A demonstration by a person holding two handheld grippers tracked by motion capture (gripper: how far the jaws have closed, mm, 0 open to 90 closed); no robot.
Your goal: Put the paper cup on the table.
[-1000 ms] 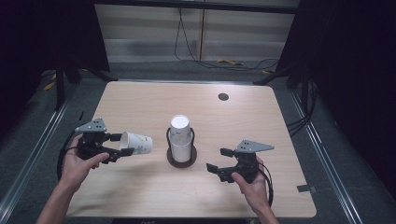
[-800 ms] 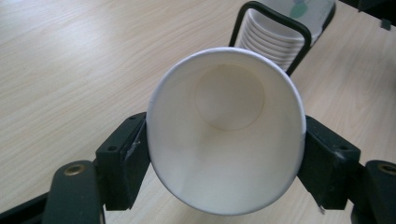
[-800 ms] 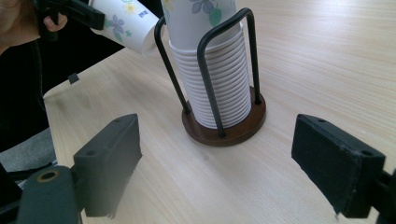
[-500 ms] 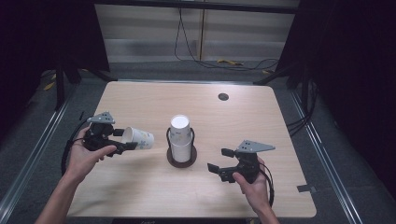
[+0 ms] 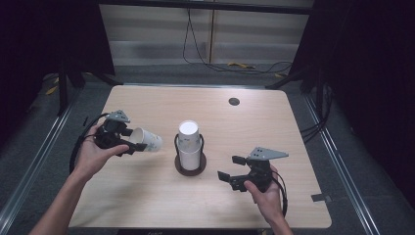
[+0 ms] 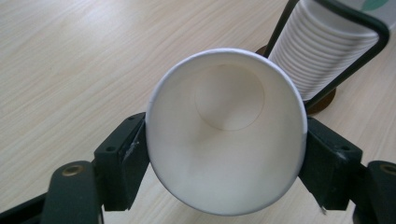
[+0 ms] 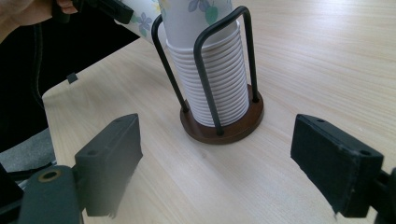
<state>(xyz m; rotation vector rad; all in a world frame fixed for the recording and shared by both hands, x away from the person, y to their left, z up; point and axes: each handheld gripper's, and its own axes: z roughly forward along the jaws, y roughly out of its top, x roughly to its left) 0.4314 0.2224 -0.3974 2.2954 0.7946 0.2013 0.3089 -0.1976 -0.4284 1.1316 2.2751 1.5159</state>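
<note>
Wooden table [image 5: 147,205] bearing cup holder [image 5: 190,166]

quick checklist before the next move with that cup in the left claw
1. Left claw grips the cup: ok, jaws press its rim from both sides.
2. Cup undamaged: ok, its rim looks round in the left gripper view.
3. Cup clear of the stack: ok, the high view shows a gap between them.
4. Right claw free: ok, open with nothing between the jaws, and aimed at the holder.
5. Stack seated in the holder: ok, upright inside the wire loops.
6. Cup's height above the table: cannot tell.
</note>
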